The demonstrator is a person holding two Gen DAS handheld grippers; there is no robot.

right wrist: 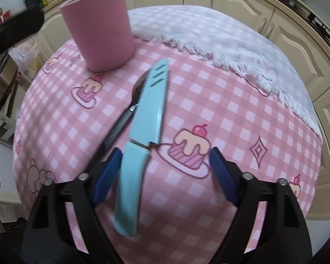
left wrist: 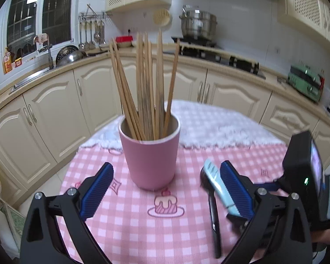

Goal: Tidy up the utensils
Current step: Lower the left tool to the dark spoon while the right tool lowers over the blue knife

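A pink cup (left wrist: 150, 154) stands on the pink checked tablecloth (left wrist: 125, 224) and holds several wooden chopsticks (left wrist: 143, 83). My left gripper (left wrist: 165, 189) is open, its fingers on either side of the cup and a little nearer than it. A light blue sheathed knife (right wrist: 145, 118) lies on the cloth partly over a dark-handled spoon (right wrist: 118, 129). My right gripper (right wrist: 164, 171) is open above them; the knife's handle lies between its fingers, close to the left one. The cup shows in the right wrist view (right wrist: 99, 33) at the upper left. In the left wrist view the knife (left wrist: 219, 184) and spoon (left wrist: 213, 215) lie right of the cup.
A white fluffy cloth (right wrist: 231, 44) covers the far part of the round table. Cream kitchen cabinets (left wrist: 55, 114) run behind, with a sink, a steel pot (left wrist: 198, 24) on the stove and a green appliance (left wrist: 305, 81). The right gripper's body (left wrist: 305, 176) shows at the right edge.
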